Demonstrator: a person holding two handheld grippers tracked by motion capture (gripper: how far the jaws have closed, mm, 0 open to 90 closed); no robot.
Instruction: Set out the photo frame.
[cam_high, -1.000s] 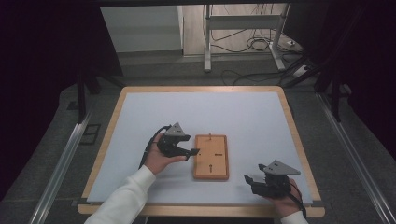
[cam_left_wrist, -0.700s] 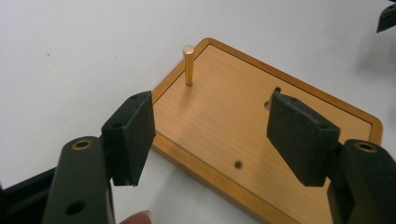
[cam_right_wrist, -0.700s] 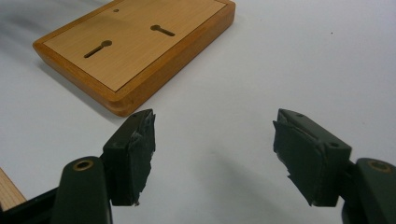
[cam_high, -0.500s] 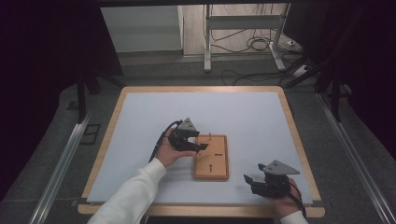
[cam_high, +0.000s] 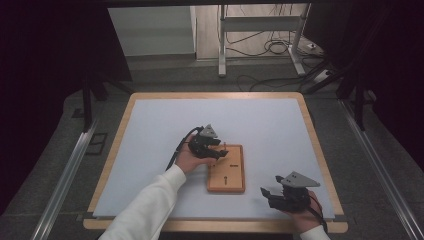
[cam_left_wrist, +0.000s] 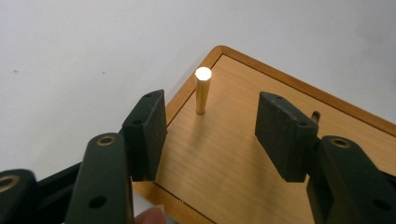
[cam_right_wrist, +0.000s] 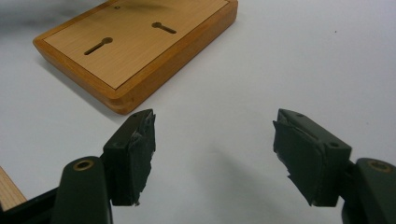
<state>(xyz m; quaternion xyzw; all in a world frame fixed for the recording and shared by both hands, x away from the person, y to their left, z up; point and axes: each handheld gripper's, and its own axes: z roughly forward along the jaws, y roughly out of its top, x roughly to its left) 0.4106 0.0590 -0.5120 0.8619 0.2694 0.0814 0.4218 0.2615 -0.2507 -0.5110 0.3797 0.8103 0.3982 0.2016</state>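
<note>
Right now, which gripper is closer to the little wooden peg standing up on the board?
Left. The left gripper hangs over the board's far end, its open jaws just short of the peg. The right gripper sits off the board's near right corner.

Far-left corner of wooden board (cam_high: 227, 170) hidden under left gripper (cam_high: 216, 151) in high view. Peg (cam_left_wrist: 202, 91) too small to resolve there. Board's far end blurred, cropped in right gripper view.

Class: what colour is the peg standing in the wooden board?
Pale gold peg; clearest in the left gripper view.
</note>
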